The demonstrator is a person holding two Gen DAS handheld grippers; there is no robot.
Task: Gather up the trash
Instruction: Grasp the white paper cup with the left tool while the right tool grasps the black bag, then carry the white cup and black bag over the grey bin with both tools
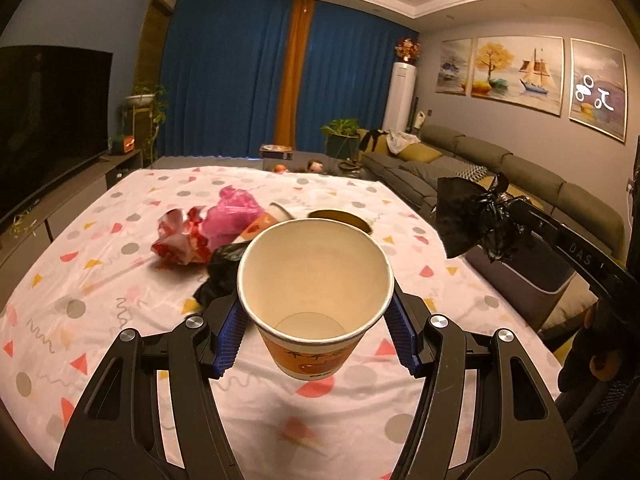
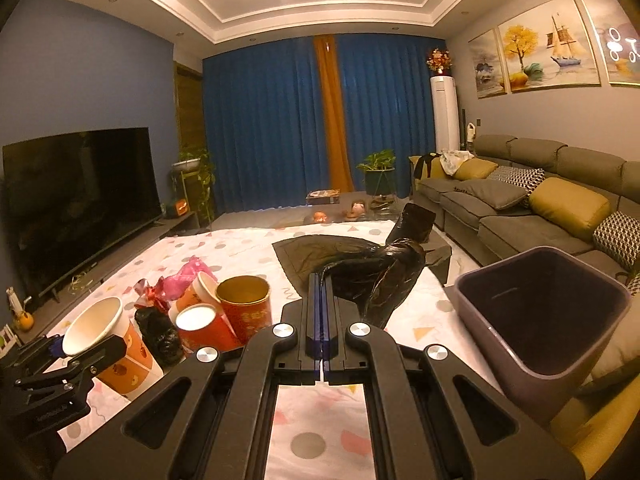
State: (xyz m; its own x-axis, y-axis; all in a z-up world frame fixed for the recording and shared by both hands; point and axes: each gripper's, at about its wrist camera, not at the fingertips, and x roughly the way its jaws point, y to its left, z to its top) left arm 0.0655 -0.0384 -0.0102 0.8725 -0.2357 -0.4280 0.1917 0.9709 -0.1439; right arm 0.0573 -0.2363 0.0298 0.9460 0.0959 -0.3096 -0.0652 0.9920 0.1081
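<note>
My left gripper point(image 1: 316, 320) is shut on an orange paper cup point(image 1: 316, 280) and holds it upright above the table; it also shows in the right wrist view point(image 2: 108, 336). My right gripper point(image 2: 320, 280) is shut on a black plastic bag point(image 2: 380, 272), held above the table near the grey trash bin point(image 2: 540, 320); the bag also shows in the left wrist view point(image 1: 472, 220). Trash lies on the table: a red wrapper point(image 1: 180, 236), a pink bag point(image 1: 234, 212), a black bag point(image 2: 158, 336), a red cup point(image 2: 202, 328) and a red-gold can point(image 2: 246, 304).
The table has a white dotted cloth point(image 1: 120, 300). The open bin stands at the table's right edge point(image 1: 536, 272). A grey sofa point(image 2: 540, 208) runs along the right wall. A television point(image 2: 80, 200) stands at the left. Blue curtains hang behind.
</note>
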